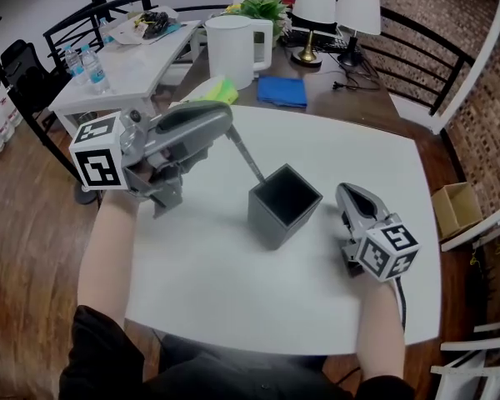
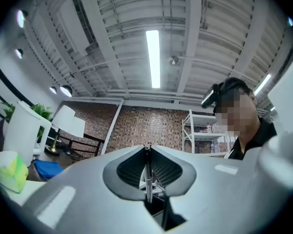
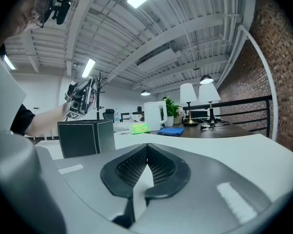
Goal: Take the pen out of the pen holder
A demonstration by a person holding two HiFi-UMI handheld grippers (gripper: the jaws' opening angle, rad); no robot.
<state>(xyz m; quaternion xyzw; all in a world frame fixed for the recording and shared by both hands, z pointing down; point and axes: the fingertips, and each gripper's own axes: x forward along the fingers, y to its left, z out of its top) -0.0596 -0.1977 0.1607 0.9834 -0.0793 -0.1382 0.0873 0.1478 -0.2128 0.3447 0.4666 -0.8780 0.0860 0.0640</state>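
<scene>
A dark grey square pen holder [image 1: 277,223] stands open-topped in the middle of the white table [image 1: 233,298]. My left gripper [image 1: 227,125] is raised above and left of it, shut on a thin grey pen [image 1: 248,158]. The pen slants down to the right, and its lower end is right at the holder's back rim. In the left gripper view the pen [image 2: 147,172] stands clamped between the ribbed pads of the left gripper [image 2: 147,149]. My right gripper [image 1: 343,192] rests on the table just right of the holder, shut and empty. The right gripper [image 3: 147,146] sees the holder [image 3: 85,138] at its left.
Beyond the table's far edge stand a white kettle [image 1: 233,48], a yellow-green bundle [image 1: 210,90], a blue cloth [image 1: 282,90] and two lamps [image 1: 312,11]. A side table with water bottles [image 1: 87,65] is at the far left. A cardboard box [image 1: 454,207] sits on the floor at right.
</scene>
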